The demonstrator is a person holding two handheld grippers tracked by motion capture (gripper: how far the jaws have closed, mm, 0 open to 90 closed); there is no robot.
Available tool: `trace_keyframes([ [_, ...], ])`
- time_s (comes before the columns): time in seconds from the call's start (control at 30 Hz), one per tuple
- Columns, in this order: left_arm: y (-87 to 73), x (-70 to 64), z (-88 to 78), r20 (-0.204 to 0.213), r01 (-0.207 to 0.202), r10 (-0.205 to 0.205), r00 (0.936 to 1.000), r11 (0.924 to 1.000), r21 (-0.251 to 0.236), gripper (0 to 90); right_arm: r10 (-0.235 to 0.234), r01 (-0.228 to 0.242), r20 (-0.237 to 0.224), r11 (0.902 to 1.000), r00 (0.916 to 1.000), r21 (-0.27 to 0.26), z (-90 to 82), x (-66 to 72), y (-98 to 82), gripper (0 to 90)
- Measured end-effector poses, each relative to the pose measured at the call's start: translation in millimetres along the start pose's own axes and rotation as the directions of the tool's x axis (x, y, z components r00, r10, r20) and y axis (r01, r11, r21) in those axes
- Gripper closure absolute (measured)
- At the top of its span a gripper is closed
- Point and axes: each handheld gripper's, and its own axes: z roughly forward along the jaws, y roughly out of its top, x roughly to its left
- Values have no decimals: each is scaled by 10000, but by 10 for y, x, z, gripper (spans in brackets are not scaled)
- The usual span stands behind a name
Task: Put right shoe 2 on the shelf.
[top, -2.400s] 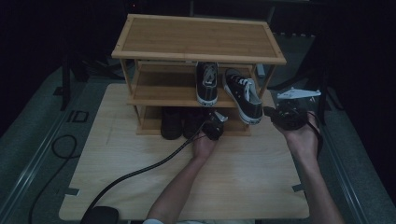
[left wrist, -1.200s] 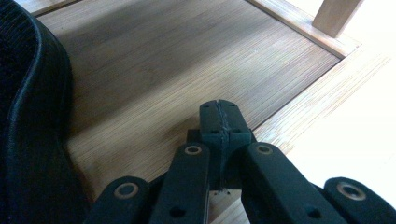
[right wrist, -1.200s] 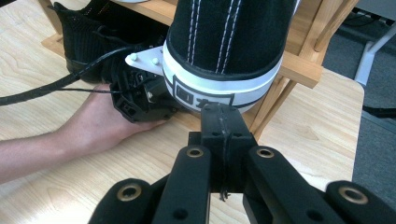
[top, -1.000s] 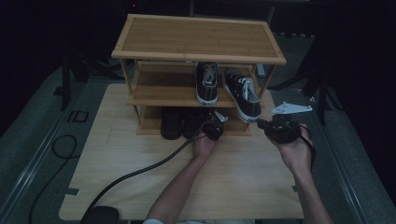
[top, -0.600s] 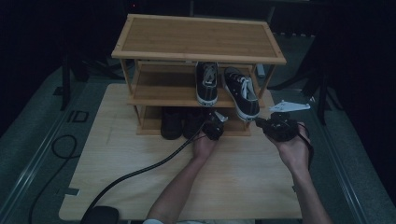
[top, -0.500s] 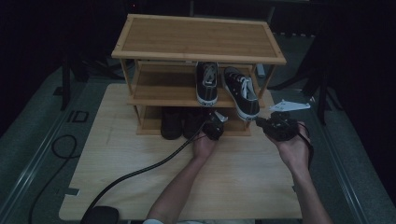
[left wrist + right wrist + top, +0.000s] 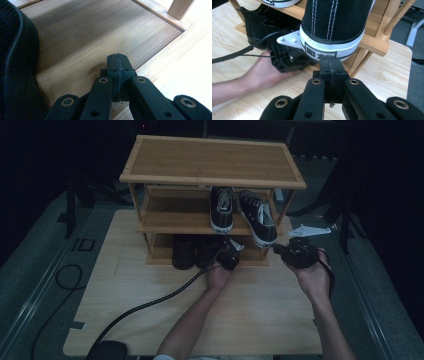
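Sneakers on a three-tier bamboo shoe rack (image 7: 210,157), both hand-held grippers empty.
Two black-and-white sneakers (image 7: 257,216) sit toe-out on the middle shelf, the right one overhanging its edge, likely for easy reach; two dark shoes (image 7: 184,251) rest on the bottom shelf. The left hand-held gripper (image 7: 117,65) lies pressed closed at the bottom shelf beside them; the right hand-held gripper (image 7: 331,67), jaws together, points at the overhanging toe above the table (image 7: 150,285).
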Motion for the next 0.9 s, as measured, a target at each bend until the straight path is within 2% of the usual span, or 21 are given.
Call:
trace_keyframes([
  [0.9,1,2,-7,-53,-5,6,10000,10000,61,900,220,-218,-200,9997,9996,105,161,-57,105,900],
])
